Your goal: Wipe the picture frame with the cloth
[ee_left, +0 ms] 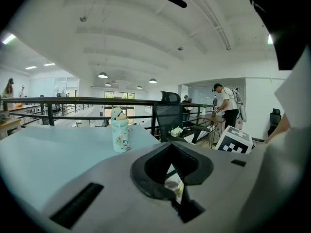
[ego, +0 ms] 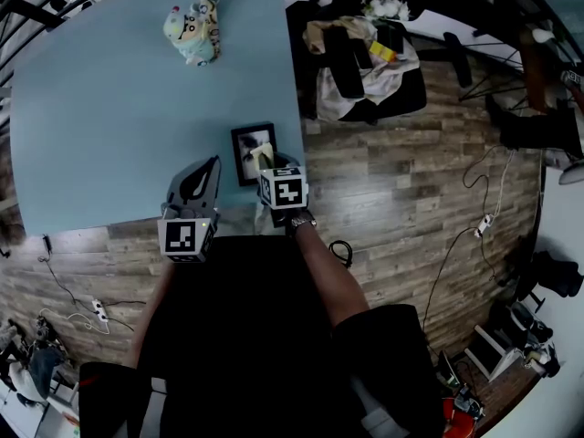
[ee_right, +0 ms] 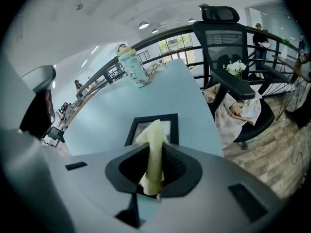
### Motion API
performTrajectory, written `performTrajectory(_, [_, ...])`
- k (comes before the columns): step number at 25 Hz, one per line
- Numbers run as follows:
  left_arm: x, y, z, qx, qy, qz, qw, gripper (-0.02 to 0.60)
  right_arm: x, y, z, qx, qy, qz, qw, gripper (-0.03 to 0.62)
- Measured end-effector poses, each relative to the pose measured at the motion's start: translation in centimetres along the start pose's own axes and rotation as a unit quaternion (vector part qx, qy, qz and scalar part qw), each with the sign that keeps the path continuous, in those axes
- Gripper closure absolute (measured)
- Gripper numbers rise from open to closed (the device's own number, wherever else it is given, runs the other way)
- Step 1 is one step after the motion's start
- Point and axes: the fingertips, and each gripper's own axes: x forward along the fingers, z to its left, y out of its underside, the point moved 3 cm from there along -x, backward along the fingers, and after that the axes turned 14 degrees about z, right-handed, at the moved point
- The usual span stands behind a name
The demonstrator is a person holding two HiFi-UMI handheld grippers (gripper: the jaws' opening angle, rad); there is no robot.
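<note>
A small black picture frame (ego: 245,144) lies flat near the right edge of the light blue table (ego: 109,126). My right gripper (ego: 271,170) hovers over the frame's near end, shut on a pale yellow cloth (ego: 264,158). In the right gripper view the cloth (ee_right: 155,144) stands up between the jaws of that gripper (ee_right: 154,166), with the frame (ee_right: 171,119) just beyond. My left gripper (ego: 208,170) sits left of the frame above the table's front edge. In its own view the left gripper (ee_left: 173,173) has its jaws together with nothing in them.
A patterned drink bottle with a strap (ego: 193,30) stands at the far side of the table, also visible as the bottle (ee_left: 119,135) and the bottle (ee_right: 133,67). An office chair heaped with clothes (ego: 365,62) stands right of the table on wood flooring. Cables lie on the floor.
</note>
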Motion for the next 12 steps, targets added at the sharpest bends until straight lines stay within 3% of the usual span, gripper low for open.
performTrajectory(12, [0.6, 0.4, -0.4, 0.004, 0.009, 0.003, 1.0000, 0.584, -0.8, 0.4, -2.1, 0.029, 0.014, -0.009, 0.999, 0.536])
